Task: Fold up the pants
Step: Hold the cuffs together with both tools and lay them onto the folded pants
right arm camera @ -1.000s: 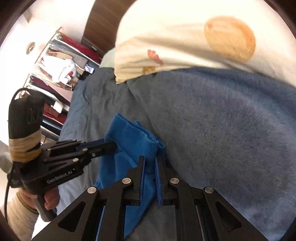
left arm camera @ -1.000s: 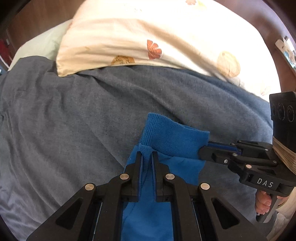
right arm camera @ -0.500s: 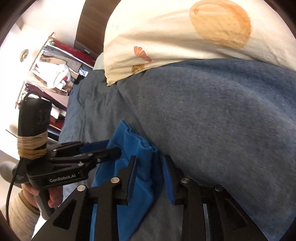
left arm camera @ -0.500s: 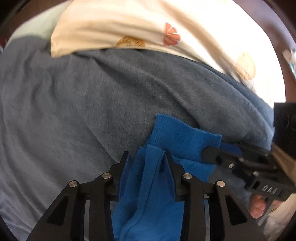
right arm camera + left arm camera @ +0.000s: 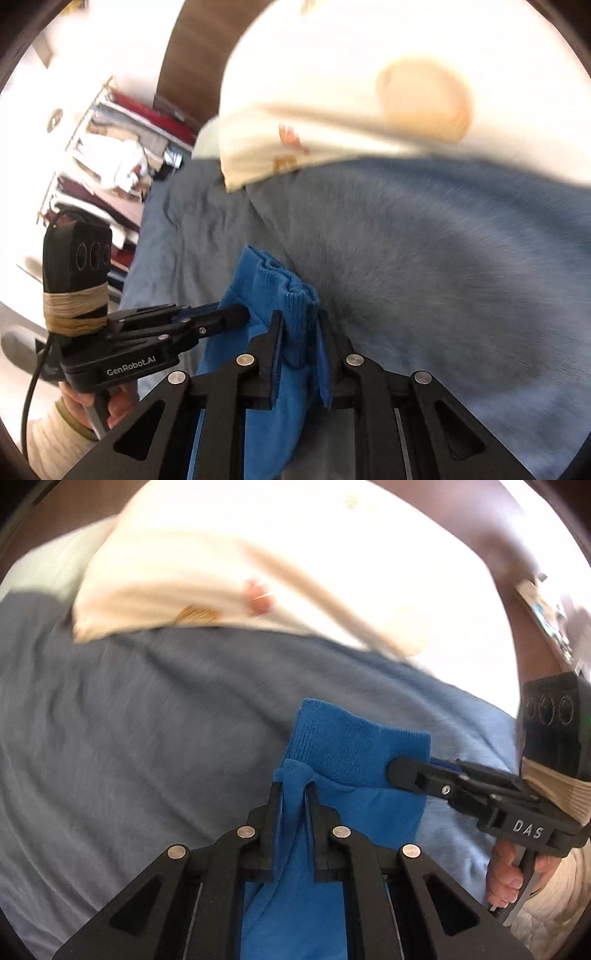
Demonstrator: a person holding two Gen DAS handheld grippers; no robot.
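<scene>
**A:** Where are the pants (image 5: pixel 354 753) relative to your two grippers?

**B:** You hold them up over the bed (image 5: pixel 129 738), ribbed end pointing away from you toward the pillow (image 5: pixel 221 572). Your left gripper (image 5: pixel 293 794) is closed narrow on a pinch of blue cloth at that end's left edge; your right gripper (image 5: pixel 299 328) pinches the right edge the same way, with cloth bunched between its fingers.

**A:** And the long axis?

**B:** It runs from the ribbed end back toward you, dropping below both grippers and out of view. The held edge spans straight across between the grippers, which sit close side by side.

**A:** Which hand leads?

**B:** Neither; they look level, both tilted down toward the bed. Your right hand (image 5: pixel 513 867) grips its handle low at the side. I'd judge the next move is carrying this end forward or down together, keeping the edge taut so the fold lands square.
</scene>
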